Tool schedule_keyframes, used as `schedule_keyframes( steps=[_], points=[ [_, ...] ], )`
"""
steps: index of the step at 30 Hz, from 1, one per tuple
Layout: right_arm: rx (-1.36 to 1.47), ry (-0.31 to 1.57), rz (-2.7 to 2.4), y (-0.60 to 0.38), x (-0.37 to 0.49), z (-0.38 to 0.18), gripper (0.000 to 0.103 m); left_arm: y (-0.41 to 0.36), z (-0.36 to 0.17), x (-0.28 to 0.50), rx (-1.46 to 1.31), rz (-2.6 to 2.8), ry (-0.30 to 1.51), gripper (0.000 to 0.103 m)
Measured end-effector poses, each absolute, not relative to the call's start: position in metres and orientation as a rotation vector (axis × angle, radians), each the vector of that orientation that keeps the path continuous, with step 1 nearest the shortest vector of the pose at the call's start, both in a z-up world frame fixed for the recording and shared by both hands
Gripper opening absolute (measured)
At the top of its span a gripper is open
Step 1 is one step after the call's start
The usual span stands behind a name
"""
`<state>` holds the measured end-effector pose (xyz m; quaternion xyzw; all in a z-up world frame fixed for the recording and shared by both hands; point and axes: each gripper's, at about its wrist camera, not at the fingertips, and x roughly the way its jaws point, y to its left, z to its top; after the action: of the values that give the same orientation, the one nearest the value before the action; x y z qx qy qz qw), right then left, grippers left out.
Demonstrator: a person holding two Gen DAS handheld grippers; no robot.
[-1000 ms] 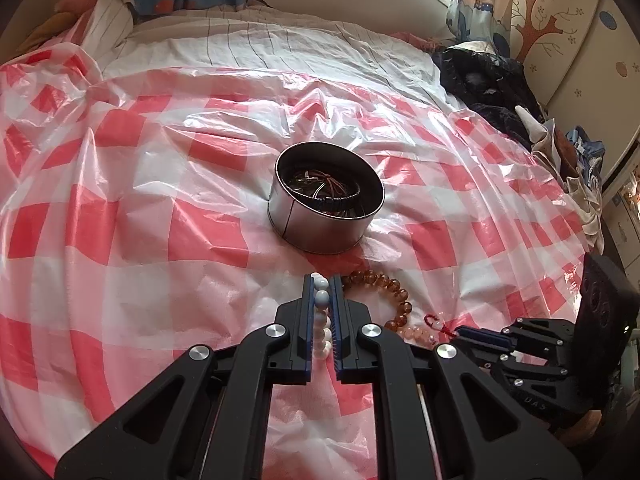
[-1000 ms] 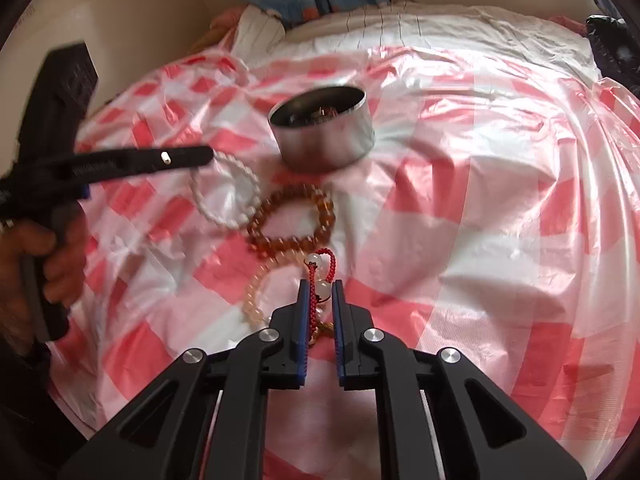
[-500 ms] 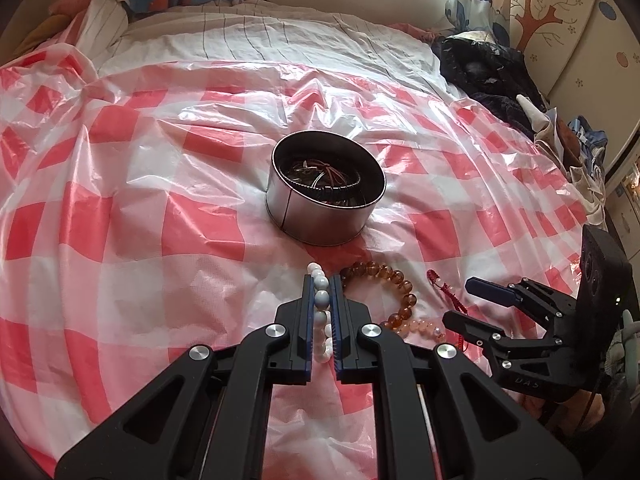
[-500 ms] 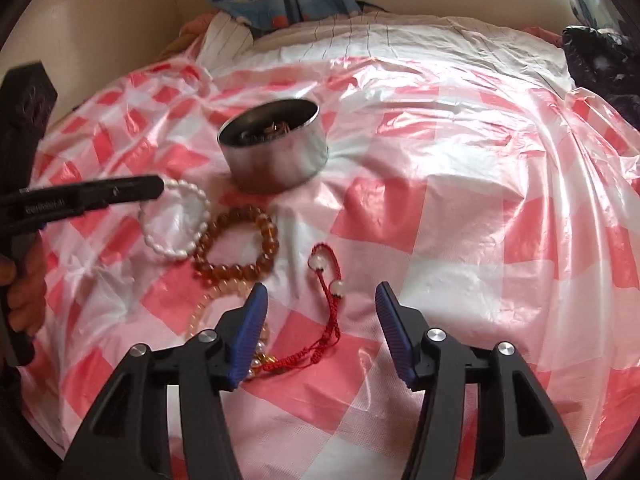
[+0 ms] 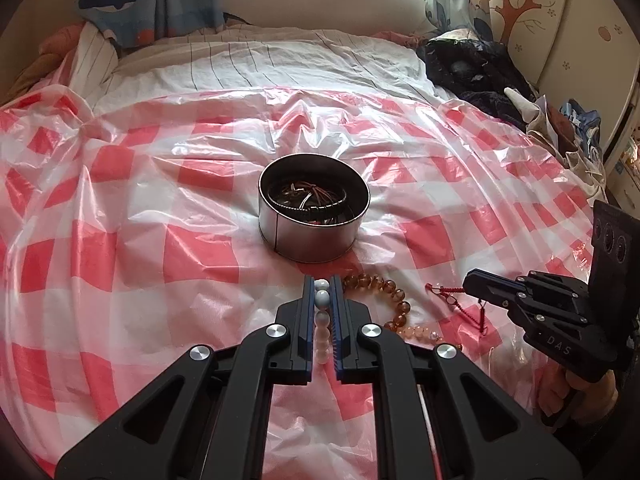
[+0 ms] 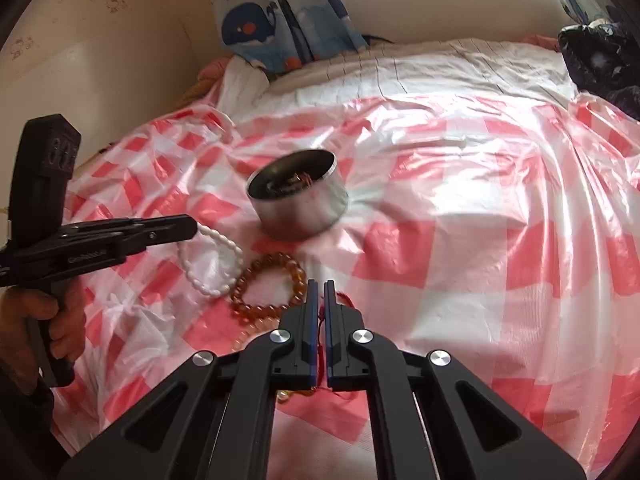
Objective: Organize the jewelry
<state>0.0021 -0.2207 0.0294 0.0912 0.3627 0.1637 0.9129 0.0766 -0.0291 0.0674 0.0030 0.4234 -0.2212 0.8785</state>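
Left gripper [image 5: 323, 298] low in the frame's centre, clamped tight on a white bead bracelet [image 5: 322, 299], loop trailing down onto the red-checked plastic sheet [image 5: 120, 240]. Right gripper [image 6: 319, 300] pinched nearly shut on a red cord bracelet [image 6: 345, 299], cord caught between the blue pads and lifted at the lower right of the left view. Round metal tin [image 5: 314, 216] mid-frame, already holding dark bangles. Amber bead bracelet [image 6: 268, 286] flat on the sheet just below the tin, between both grippers.
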Motion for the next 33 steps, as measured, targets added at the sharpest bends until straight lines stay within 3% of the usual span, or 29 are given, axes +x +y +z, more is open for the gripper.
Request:
schedule_keyframes(
  steps=[24, 33],
  points=[
    [0.256, 0.656, 0.431, -0.216, 0.007, 0.041, 0.003, -0.032, 0.085, 0.072, 0.059, -0.429, 0.794, 0.007],
    [0.224, 0.768, 0.330, -0.223, 0.020, 0.021, 0.003, -0.032, 0.082, 0.074, 0.053, -0.420, 0.808, 0.007]
  ],
)
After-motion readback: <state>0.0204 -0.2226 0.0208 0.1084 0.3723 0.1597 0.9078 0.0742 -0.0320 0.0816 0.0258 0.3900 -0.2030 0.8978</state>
